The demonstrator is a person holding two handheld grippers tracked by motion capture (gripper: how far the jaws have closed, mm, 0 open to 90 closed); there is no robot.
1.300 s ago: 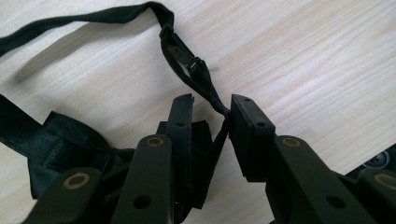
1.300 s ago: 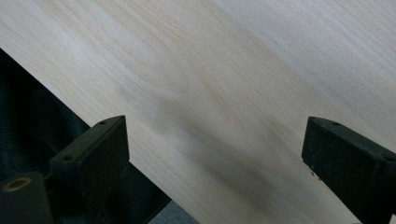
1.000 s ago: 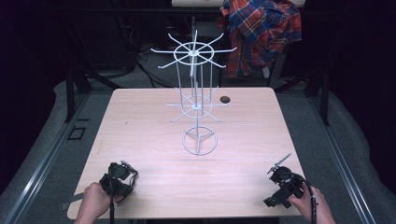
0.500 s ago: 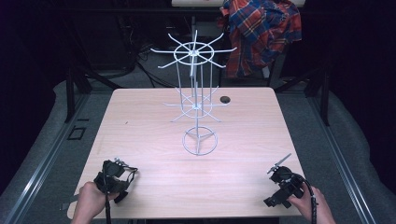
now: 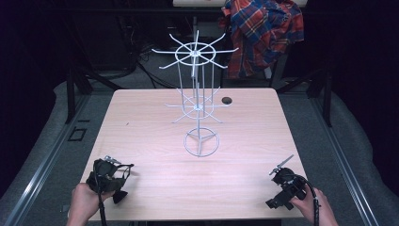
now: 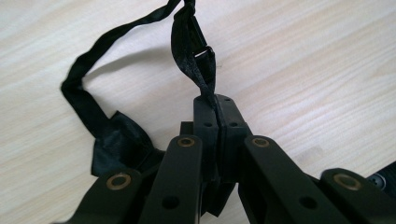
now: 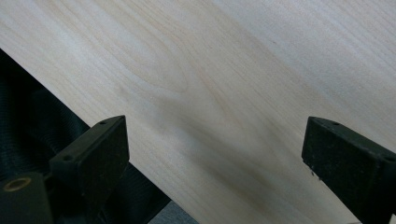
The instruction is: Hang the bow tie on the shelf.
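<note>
Overhead plus two close tabletop (image 5: 141, 122) views

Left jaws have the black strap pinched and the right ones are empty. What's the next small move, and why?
Probably lift the left gripper a little and carry the black strap toward the white wire rack. Its jaws are shut on the strap, whose loose end lies on the table, and the rack's arms are bare. The right gripper is open near the table edge.

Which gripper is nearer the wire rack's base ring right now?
Left, narrowly. The left gripper, shut on a black strap, sits toward the table's near-left corner from the base ring; the right gripper sits slightly farther, toward the near-right corner.
</note>
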